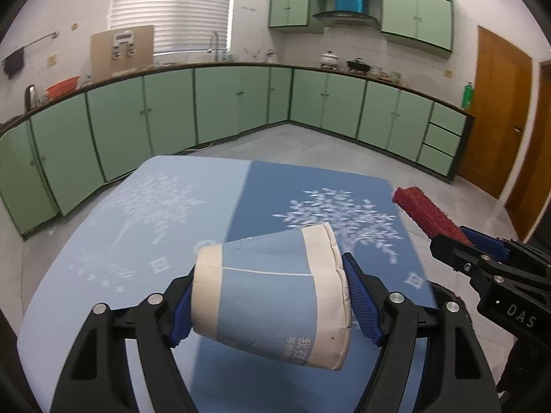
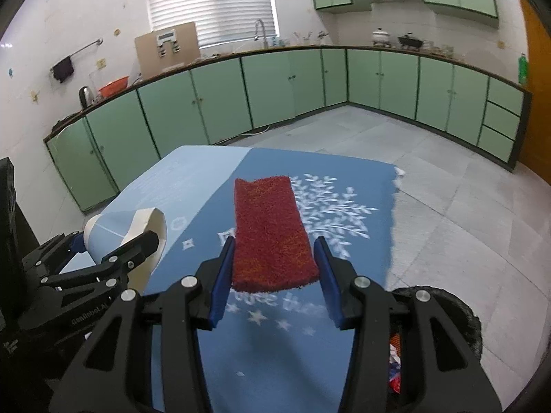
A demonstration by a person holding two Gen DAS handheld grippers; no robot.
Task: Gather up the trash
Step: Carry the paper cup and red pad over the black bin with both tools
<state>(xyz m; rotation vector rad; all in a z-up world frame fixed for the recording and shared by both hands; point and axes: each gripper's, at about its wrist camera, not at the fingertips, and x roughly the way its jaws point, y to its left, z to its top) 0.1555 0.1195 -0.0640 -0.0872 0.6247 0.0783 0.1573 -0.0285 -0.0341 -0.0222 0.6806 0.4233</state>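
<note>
Claw, left (image 1: 272,299): clamped across a crumpled paper cup (image 1: 272,292), held clear above the blue counter (image 1: 103,227). Claw, right (image 2: 273,275): part-closed on a red scouring pad (image 2: 272,234), also aloft. Advice: keep both grips firm and carry each piece over the bin (image 2: 444,313) just right of the counter before letting go.

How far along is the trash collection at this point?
Midway. The left gripper clamps a crumpled paper cup and the right gripper holds a red scrubbing pad, both lifted off the blue tablecloth, which shows no other litter. Left: dropping both into the bin at lower right, already holding wrappers.
</note>
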